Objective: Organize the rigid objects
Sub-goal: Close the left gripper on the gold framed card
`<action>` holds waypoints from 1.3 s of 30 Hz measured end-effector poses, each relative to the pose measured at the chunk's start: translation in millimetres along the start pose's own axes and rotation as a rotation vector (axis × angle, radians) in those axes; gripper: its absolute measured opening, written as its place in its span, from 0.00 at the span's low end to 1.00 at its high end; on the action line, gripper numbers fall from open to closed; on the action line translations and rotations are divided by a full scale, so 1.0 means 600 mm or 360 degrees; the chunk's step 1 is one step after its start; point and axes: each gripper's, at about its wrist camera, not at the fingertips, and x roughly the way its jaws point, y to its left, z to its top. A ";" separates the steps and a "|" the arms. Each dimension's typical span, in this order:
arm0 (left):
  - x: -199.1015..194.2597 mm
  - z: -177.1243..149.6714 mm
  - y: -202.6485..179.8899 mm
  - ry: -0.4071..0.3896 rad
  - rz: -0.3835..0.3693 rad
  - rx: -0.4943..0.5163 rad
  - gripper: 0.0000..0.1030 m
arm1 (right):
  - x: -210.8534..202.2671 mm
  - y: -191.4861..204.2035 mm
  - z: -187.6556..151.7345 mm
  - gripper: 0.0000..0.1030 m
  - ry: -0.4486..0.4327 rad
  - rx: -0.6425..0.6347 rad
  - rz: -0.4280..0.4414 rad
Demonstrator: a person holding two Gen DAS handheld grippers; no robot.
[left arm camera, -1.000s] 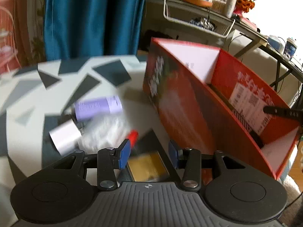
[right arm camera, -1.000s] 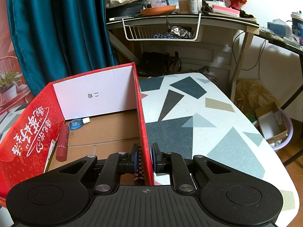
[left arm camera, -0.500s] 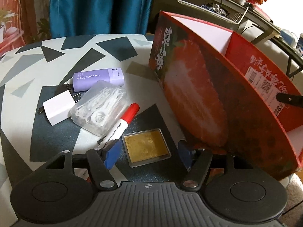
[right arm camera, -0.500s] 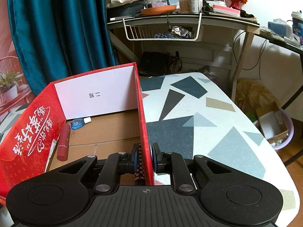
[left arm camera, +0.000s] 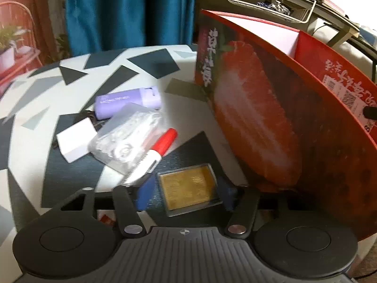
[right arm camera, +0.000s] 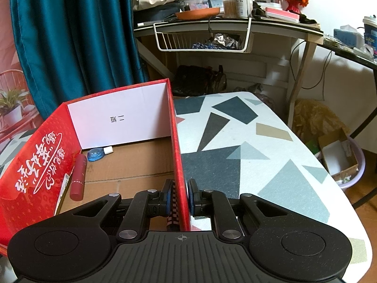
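Observation:
A flat gold case (left arm camera: 188,187) lies on the patterned table (left arm camera: 35,108), between the blue pads of my left gripper (left arm camera: 185,194). Its jaws are closing, and a gap still shows on the left side of the case. A red-capped marker (left arm camera: 157,151), a clear bag of white bits (left arm camera: 127,136), a white block (left arm camera: 74,141) and a purple case (left arm camera: 127,101) lie just beyond. The red strawberry box (left arm camera: 259,122) stands to the right. My right gripper (right arm camera: 179,197) is shut on that box's right wall (right arm camera: 175,141). Inside lie a dark red tube (right arm camera: 78,178) and a small blue bottle (right arm camera: 96,153).
A teal curtain (right arm camera: 70,35) hangs behind the table. A cluttered desk with a wire basket (right arm camera: 202,40) stands at the back. On the floor to the right sit a cardboard box in a lilac tub (right arm camera: 341,158) and a yellow bag (right arm camera: 313,120).
My left gripper has dropped and tilted down over the gold case, and its jaws widened, then narrowed around it. The right gripper and the box have not moved.

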 end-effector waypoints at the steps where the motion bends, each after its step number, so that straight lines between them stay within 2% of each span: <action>1: -0.001 -0.001 0.002 -0.0009 0.0000 -0.0009 0.48 | 0.000 0.000 0.000 0.11 -0.0005 0.0004 0.0002; 4: -0.004 -0.002 0.014 -0.0025 -0.0010 -0.0053 0.38 | -0.002 0.000 -0.001 0.11 -0.0014 0.0000 0.0002; 9: -0.009 -0.003 0.020 -0.0012 0.0030 -0.0107 0.37 | -0.002 -0.001 -0.003 0.11 -0.0028 0.0000 0.0003; 15: -0.006 -0.001 0.008 0.0008 -0.0006 -0.0106 0.44 | -0.004 0.000 -0.004 0.11 -0.0031 0.0000 0.0004; 20: 0.001 -0.002 -0.014 0.0007 0.0025 -0.0021 0.57 | -0.003 0.000 -0.004 0.11 -0.0031 0.0000 0.0003; 26: 0.007 -0.003 -0.017 -0.0026 0.0065 -0.0010 0.59 | -0.003 -0.001 -0.004 0.11 -0.0031 0.0002 0.0004; 39: -0.009 -0.021 -0.003 -0.0081 0.0038 0.0061 0.62 | -0.004 0.000 -0.004 0.11 -0.0030 0.0001 0.0005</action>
